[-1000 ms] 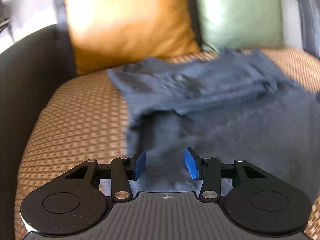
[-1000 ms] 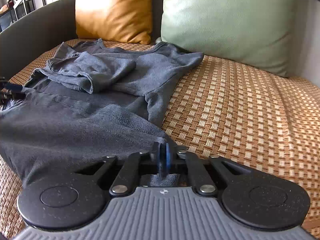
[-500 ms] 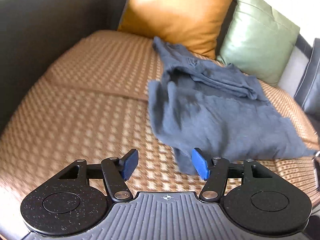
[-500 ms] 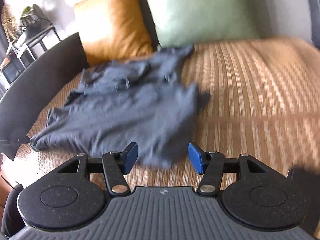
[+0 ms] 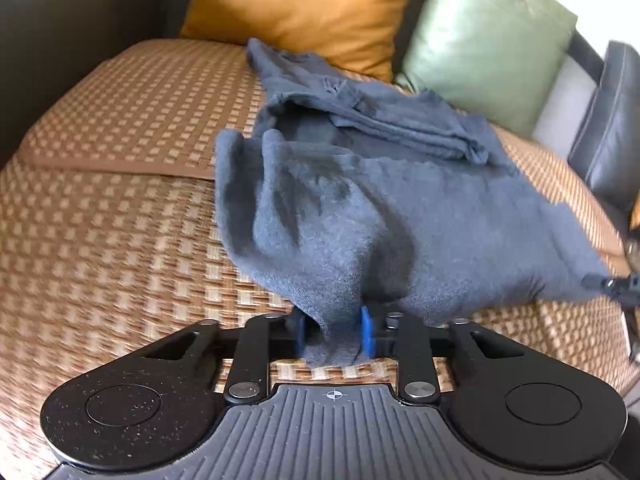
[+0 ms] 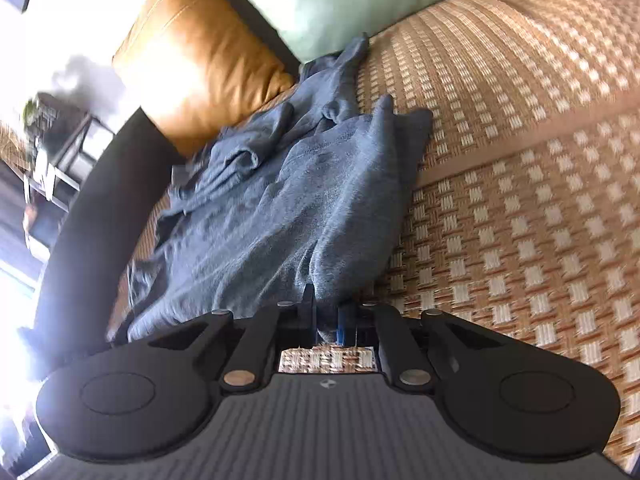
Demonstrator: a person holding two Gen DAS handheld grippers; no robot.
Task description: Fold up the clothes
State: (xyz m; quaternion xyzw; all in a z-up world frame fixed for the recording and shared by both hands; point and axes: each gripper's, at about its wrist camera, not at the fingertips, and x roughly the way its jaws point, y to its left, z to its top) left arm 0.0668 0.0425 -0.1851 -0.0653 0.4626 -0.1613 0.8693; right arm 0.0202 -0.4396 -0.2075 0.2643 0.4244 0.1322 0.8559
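A dark blue-grey garment (image 5: 360, 184) lies rumpled on the woven sofa seat (image 5: 120, 220), its far end folded over near the cushions. My left gripper (image 5: 332, 332) is shut on a bunched near corner of the cloth, which rises from the blue pads. In the right wrist view the same garment (image 6: 280, 200) stretches away to the left. My right gripper (image 6: 326, 320) is shut on another near corner of it, the fabric pinched between the pads. The right gripper's tip (image 5: 612, 284) shows at the right edge of the left view, at the hem.
An orange cushion (image 5: 304, 4) and a pale green cushion (image 5: 488, 36) lean against the sofa back. A dark armrest (image 6: 92, 208) curves along the left of the right view, with a shelf unit (image 6: 56, 152) beyond. A dark leather cushion (image 5: 612, 120) sits at the far right.
Half a second ago both grippers stood open in front of the garment's near edge. Now each has closed on a corner of the cloth, and the fabric is lifted and bunched.
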